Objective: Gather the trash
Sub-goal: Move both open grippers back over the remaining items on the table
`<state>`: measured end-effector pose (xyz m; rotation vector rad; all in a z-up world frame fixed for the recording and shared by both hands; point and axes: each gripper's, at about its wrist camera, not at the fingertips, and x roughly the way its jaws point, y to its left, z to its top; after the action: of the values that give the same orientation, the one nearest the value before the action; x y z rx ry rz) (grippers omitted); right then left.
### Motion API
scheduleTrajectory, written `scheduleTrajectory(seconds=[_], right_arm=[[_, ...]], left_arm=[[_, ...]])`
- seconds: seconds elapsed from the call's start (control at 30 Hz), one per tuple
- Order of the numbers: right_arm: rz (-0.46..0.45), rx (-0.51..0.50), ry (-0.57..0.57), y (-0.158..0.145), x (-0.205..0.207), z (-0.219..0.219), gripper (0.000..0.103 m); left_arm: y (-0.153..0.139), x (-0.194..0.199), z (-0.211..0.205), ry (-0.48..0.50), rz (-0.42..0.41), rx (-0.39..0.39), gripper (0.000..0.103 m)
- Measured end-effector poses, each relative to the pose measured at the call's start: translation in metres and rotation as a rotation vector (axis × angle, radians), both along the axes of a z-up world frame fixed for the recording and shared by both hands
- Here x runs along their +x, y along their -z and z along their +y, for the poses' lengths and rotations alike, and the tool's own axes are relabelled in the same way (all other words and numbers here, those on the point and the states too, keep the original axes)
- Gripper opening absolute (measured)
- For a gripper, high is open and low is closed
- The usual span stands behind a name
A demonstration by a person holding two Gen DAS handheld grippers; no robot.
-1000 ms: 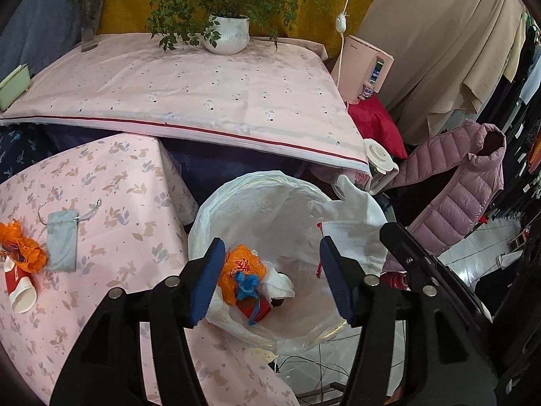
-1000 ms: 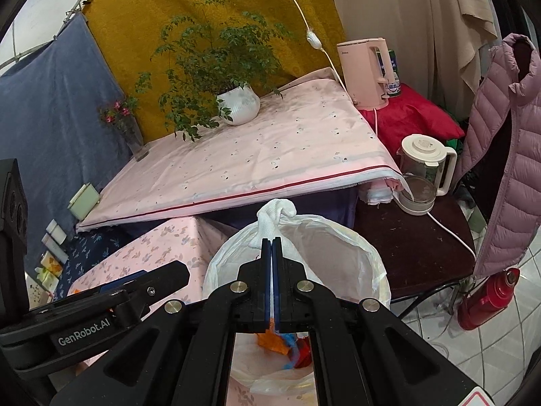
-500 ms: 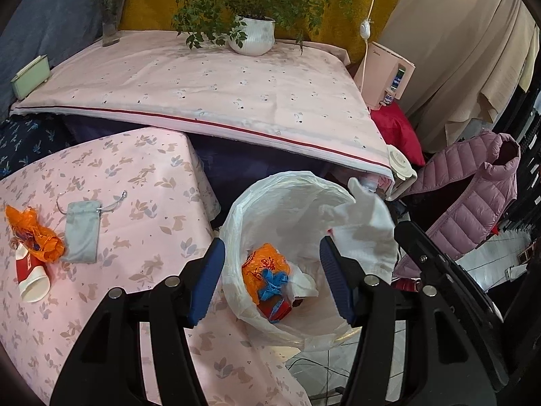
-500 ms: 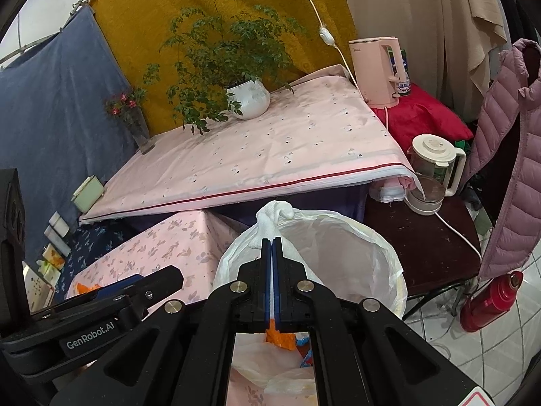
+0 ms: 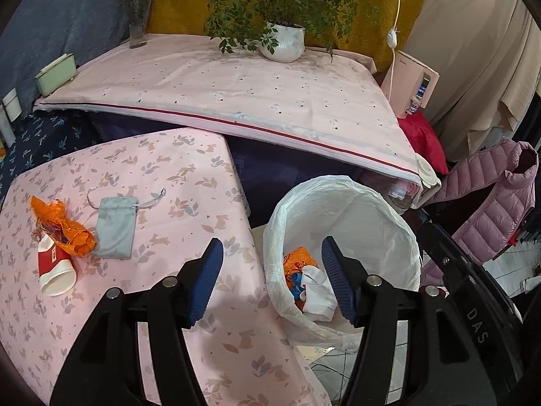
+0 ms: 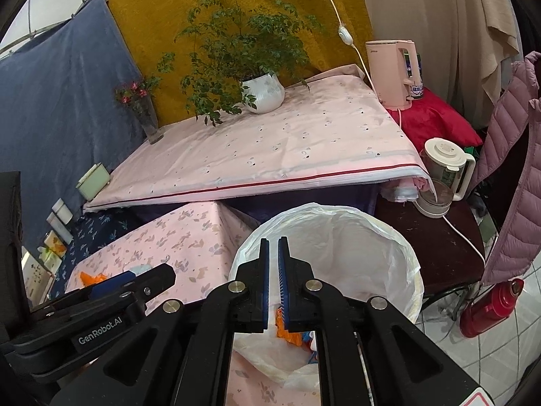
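Note:
A white-lined trash bin (image 5: 378, 209) stands beside the pink floral table (image 5: 189, 169); it also shows in the right wrist view (image 6: 382, 237). Inside lie orange wrapper scraps (image 5: 296, 262) and a crumpled white tissue (image 5: 316, 291). On the table's left lie an orange plastic wrapper (image 5: 62, 226) and a tipped red-and-white paper cup (image 5: 54, 269). My left gripper (image 5: 272, 277) is open and empty over the table edge and bin rim. My right gripper (image 6: 274, 280) hovers above the bin, its jaws parted by a narrow gap, holding nothing.
A grey drawstring pouch (image 5: 115, 225) lies beside the wrapper. Behind is a higher pink-covered table (image 5: 236, 94) with a potted plant (image 5: 282, 42) and a flower vase (image 5: 137, 23). A kettle (image 6: 394, 71), glass jug (image 6: 443, 176), red flask (image 6: 492, 308) and pink jacket (image 6: 517, 182) stand right.
My right gripper has cracked open and the white tissue it held now lies in the bin. My left gripper has shifted left toward the table, bringing the wrapper and cup further into view.

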<state>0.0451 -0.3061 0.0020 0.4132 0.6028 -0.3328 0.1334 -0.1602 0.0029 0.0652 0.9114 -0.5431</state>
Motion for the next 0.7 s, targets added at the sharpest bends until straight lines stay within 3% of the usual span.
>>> scheduleTrajectory(seconds=[0.1,0.4,0.7], right_arm=[[-0.001,-0.01,-0.005,-0.001,0.001,0.008,0.023],[0.013,-0.04,-0.056,-0.001,0.011,0.037,0.03],[0.027,-0.064,-0.113,0.0,0.022,0.071,0.037]], left_arm=[[0.002,0.002,0.01,-0.025,-0.001,0.004,0.058],[0.008,0.008,0.045,-0.111,-0.011,0.031,0.066],[0.016,0.018,0.091,-0.229,-0.018,0.048,0.083]])
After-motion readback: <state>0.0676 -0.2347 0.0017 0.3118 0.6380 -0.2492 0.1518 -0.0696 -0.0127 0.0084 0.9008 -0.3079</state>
